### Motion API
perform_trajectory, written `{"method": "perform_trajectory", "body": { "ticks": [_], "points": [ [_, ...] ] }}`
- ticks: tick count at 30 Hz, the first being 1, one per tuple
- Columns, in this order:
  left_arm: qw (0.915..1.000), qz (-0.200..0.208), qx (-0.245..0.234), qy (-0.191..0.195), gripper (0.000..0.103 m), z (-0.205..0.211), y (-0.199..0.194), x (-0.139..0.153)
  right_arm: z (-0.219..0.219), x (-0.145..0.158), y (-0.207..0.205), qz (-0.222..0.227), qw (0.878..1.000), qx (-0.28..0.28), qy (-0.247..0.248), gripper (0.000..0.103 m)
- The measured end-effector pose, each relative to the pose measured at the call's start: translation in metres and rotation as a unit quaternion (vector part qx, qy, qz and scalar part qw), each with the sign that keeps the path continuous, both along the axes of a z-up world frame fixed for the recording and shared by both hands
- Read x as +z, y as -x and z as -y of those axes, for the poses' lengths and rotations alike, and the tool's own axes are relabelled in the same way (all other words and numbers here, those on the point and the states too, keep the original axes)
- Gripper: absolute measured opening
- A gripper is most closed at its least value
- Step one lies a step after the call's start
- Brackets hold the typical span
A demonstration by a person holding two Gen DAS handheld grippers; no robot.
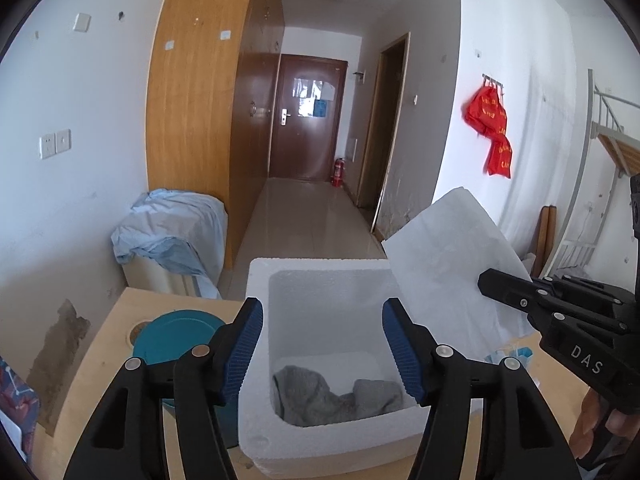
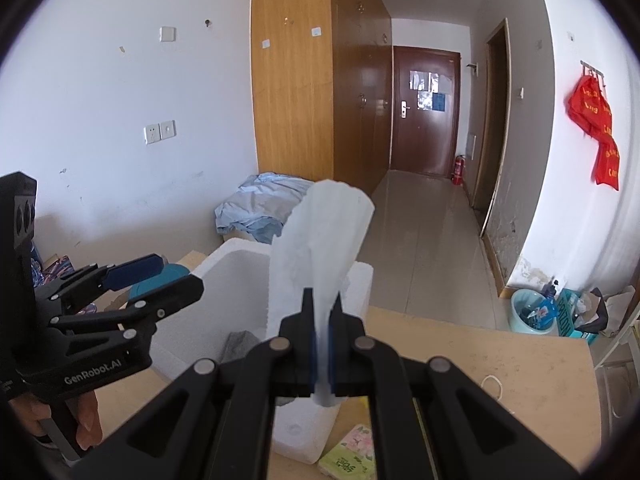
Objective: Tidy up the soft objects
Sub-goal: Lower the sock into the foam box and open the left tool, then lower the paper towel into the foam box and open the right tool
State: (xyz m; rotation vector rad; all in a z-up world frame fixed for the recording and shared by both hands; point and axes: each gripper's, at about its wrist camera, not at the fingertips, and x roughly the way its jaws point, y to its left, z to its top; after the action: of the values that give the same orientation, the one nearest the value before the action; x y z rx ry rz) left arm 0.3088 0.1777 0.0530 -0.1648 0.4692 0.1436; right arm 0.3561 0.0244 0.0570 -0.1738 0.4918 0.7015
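Note:
A white foam box [image 1: 256, 436] stands open on the wooden table, with a grey cloth [image 1: 320, 398] lying on its bottom. My left gripper [image 1: 322, 344] is open and empty, hovering above the box's near rim. My right gripper [image 2: 322, 344] is shut on the white foam lid [image 2: 324, 236] and holds it tilted upright above the box's right side; the lid also shows in the left wrist view [image 1: 448, 252]. The box [image 2: 240, 276] and a corner of the grey cloth [image 2: 236, 344] show in the right wrist view.
A teal round container [image 1: 176, 338] stands left of the box. A pack of tissues [image 2: 352, 456] lies on the table [image 2: 500, 352] in front of the box. A blue sheet [image 1: 172, 228] covers a unit behind the table. A bin [image 2: 532, 312] stands on the floor at right.

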Motion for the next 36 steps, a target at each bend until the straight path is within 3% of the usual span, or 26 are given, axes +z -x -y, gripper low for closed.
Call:
{"method": "perform_trajectory", "body": {
  "ticks": [28, 30, 34, 36],
  "points": [
    [0.9994, 0.001, 0.033, 0.006, 0.067, -0.026, 0.016, -0.005, -0.029, -0.023, -0.018, -0.02, 0.999, 0.028, 0.021, 0.007],
    [0.9995, 0.0, 0.032, 0.008, 0.067, -0.024, 0.015, -0.004, -0.03, -0.025, -0.019, -0.022, 0.999, 0.027, 0.026, 0.016],
    [0.9995, 0.001, 0.03, 0.008, 0.067, -0.023, 0.016, -0.004, -0.027, -0.026, -0.018, -0.023, 0.999, 0.019, 0.022, 0.059],
    [0.9995, 0.001, 0.03, 0.008, 0.067, -0.024, 0.016, -0.003, -0.025, -0.024, -0.015, -0.012, 1.0, 0.012, 0.017, 0.061]
  ]
}}
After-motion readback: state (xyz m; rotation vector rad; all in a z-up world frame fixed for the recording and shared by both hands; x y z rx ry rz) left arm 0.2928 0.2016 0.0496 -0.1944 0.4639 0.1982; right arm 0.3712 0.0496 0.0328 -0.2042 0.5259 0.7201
